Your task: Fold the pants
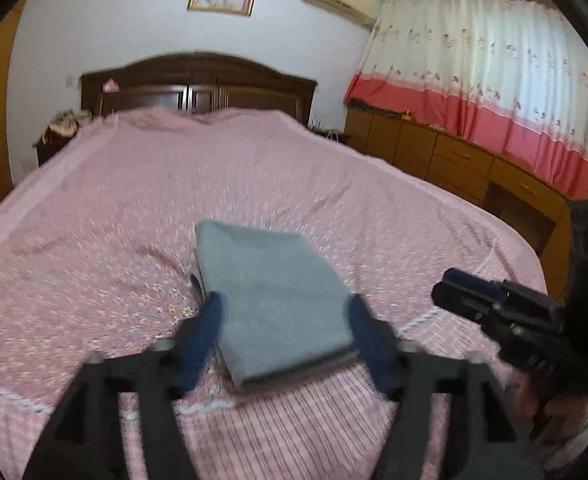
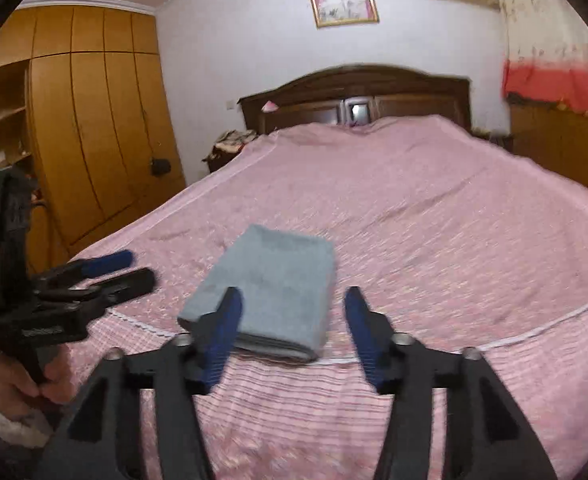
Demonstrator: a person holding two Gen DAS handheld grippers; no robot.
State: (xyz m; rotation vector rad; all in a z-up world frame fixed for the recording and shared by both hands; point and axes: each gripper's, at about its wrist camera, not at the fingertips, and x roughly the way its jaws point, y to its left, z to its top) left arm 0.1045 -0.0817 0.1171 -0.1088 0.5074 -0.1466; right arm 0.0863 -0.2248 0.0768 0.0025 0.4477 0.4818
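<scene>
Gray pants (image 1: 271, 300), folded into a compact rectangle, are lying flat on a pink floral bedspread (image 1: 173, 184) near the foot of the bed, their layered fold edge facing the cameras and just beside a white zigzag trim line (image 2: 534, 330) running across the cover. The left hand-held gripper (image 1: 285, 312) is hovering above the near end of the bundle with its blue-padded fingers (image 1: 207, 322) spread wide, one showing at each side edge of the cloth and gripping nothing. The right hand-held gripper (image 2: 291, 306) is likewise hanging wide apart and empty, its left finger overlapping the near corner of the pants in view, its right finger over bare bedspread. In the right wrist view the left hand-held gripper is seen from the side, held off to the left of the pants. Bedspread is stretching broad and uncluttered beyond the bundle up to a dark wooden headboard (image 2: 358, 92). A wooden wardrobe (image 2: 89, 120) is standing along the left side of the bed, and low cabinets (image 1: 454, 160) under a red-and-cream curtain (image 1: 486, 72) are lining the right.
</scene>
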